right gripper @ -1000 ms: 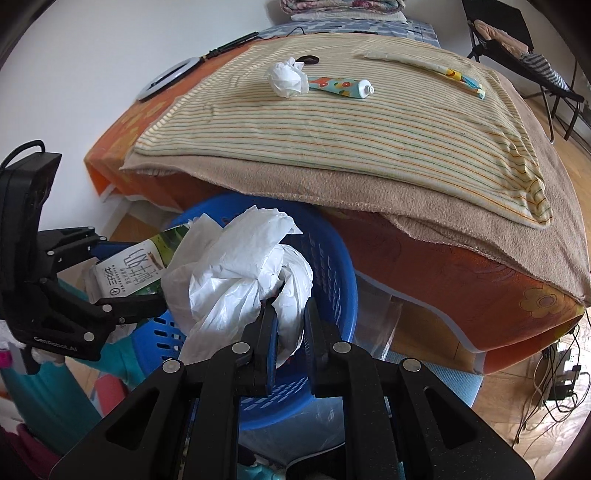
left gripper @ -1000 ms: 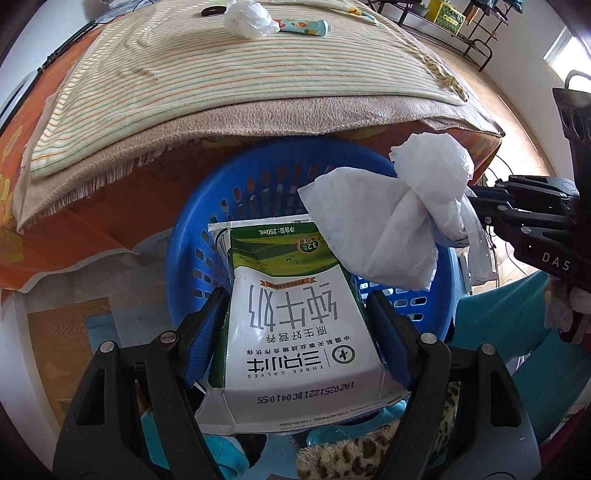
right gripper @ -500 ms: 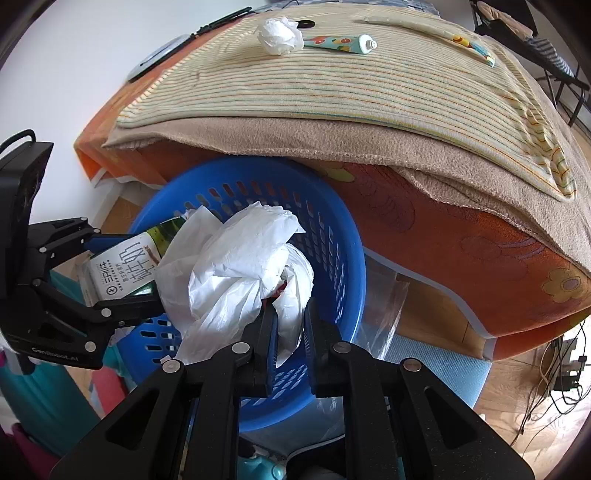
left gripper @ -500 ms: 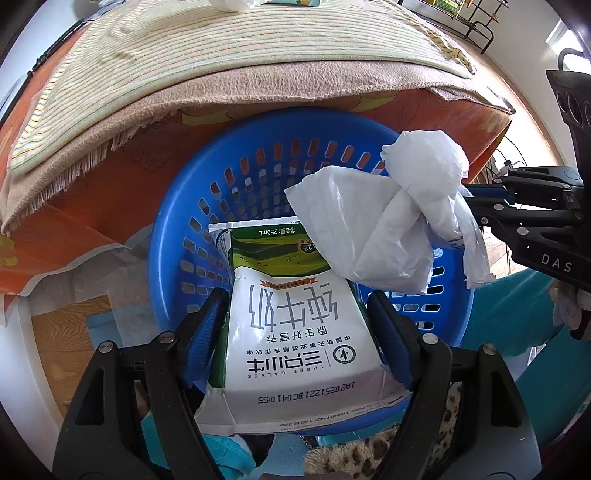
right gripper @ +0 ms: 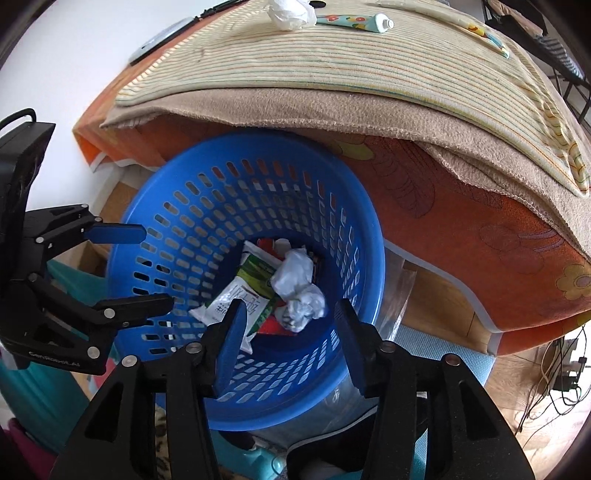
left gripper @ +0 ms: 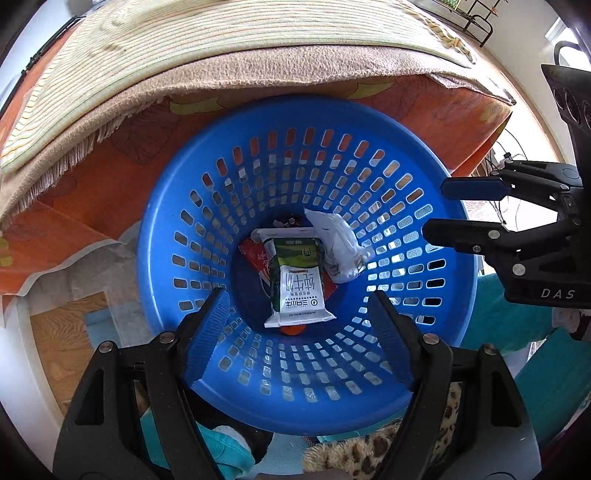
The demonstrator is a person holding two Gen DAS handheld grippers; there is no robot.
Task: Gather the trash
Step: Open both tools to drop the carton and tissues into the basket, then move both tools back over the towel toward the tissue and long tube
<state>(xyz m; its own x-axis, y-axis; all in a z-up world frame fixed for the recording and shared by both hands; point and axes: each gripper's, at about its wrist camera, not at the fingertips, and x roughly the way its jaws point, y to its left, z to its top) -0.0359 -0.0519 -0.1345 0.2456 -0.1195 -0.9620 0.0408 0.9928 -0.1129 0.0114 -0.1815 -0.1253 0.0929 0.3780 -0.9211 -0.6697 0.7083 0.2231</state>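
A blue perforated basket (left gripper: 207, 206) (right gripper: 177, 206) stands on the floor against the bed. On its bottom lie a green and white milk carton (left gripper: 297, 286) (right gripper: 240, 295), a crumpled white plastic bag (left gripper: 338, 243) (right gripper: 299, 284) and some red wrapper. My left gripper (left gripper: 297, 306) is open and empty above the basket; it also shows at the left of the right wrist view (right gripper: 155, 266). My right gripper (right gripper: 288, 325) is open and empty over the basket's rim; it also shows at the right of the left wrist view (left gripper: 436, 208).
The bed with a striped blanket (right gripper: 369, 66) over a tan one rises just behind the basket. On it lie a crumpled white tissue (right gripper: 288, 14) and a patterned tube (right gripper: 354, 22). Wooden floor and cables (right gripper: 554, 373) lie to the right.
Both grippers have opened. The milk carton dropped from the left gripper and the white bag from the right gripper; both now lie on the basket's bottom.
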